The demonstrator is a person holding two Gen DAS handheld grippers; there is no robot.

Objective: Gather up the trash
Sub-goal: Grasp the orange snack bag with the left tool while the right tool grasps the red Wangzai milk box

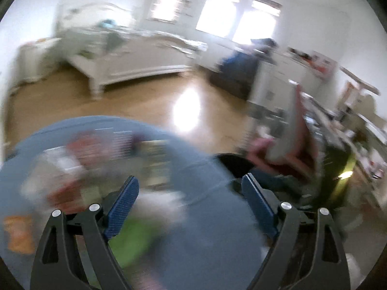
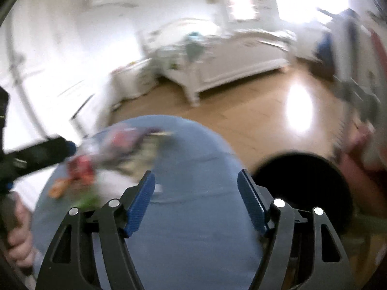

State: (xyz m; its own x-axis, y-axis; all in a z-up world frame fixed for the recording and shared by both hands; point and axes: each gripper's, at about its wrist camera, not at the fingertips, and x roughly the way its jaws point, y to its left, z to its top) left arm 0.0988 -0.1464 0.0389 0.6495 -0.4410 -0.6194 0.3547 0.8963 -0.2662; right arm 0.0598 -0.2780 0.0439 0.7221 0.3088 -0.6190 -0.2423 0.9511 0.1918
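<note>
Both grippers are wide open and empty. Left gripper [image 1: 189, 186] hovers over blurred wrappers [image 1: 79, 169] heaped on the blue round table [image 1: 205, 229]; right gripper [image 2: 196, 181] hangs above bare cloth, with the black bin [image 2: 302, 183] beside the table's right edge. Judging by this, picking has yet to begin: next, close on one wrapper.

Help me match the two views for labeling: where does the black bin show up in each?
Left wrist: black bin shows as a sliver right of centre, just past the blue table.
Right wrist: black bin sits lower right, beside the right finger.
Shared landmark: white bed.
</note>
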